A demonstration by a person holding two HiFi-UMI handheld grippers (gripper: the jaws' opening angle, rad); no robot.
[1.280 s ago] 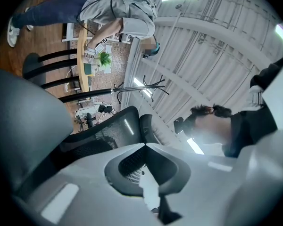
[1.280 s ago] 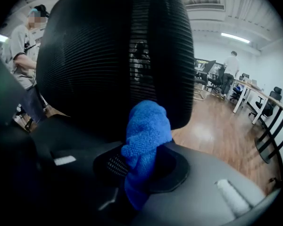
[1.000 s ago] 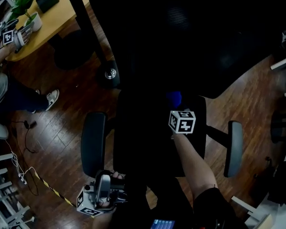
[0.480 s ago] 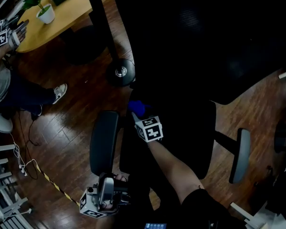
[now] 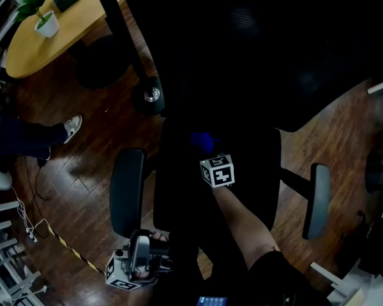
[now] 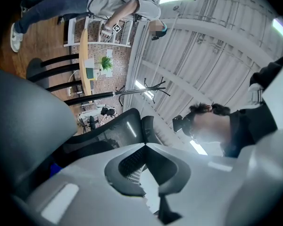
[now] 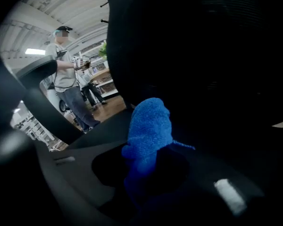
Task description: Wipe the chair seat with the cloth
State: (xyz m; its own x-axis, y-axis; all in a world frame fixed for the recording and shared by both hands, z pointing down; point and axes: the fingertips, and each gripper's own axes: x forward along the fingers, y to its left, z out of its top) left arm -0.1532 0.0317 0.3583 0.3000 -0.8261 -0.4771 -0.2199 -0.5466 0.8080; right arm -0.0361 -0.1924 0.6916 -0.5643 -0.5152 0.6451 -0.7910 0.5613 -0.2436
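The black chair seat (image 5: pixel 249 171) fills the middle of the head view, very dark. A blue cloth (image 5: pixel 203 140) lies on its rear left part, held in my right gripper (image 5: pixel 205 149), whose marker cube sits just behind it. In the right gripper view the cloth (image 7: pixel 148 126) bulges out between the shut jaws, against the black backrest. My left gripper (image 5: pixel 139 247) hangs low beside the left armrest (image 5: pixel 126 190), off the seat. In the left gripper view its white jaws (image 6: pixel 144 145) meet at the tips with nothing between them.
The right armrest (image 5: pixel 316 199) flanks the seat. A wooden table (image 5: pixel 25 50) with a potted plant (image 5: pixel 46 24) stands at the top left. A black pole base (image 5: pixel 151 95), a person's shoe (image 5: pixel 70 127), floor cables (image 5: pixel 25 222) and striped tape (image 5: pixel 70 254) lie on the wood floor.
My right gripper dragged the cloth leftward across the seat, then came back a little to the right. The left gripper stayed by the armrest.
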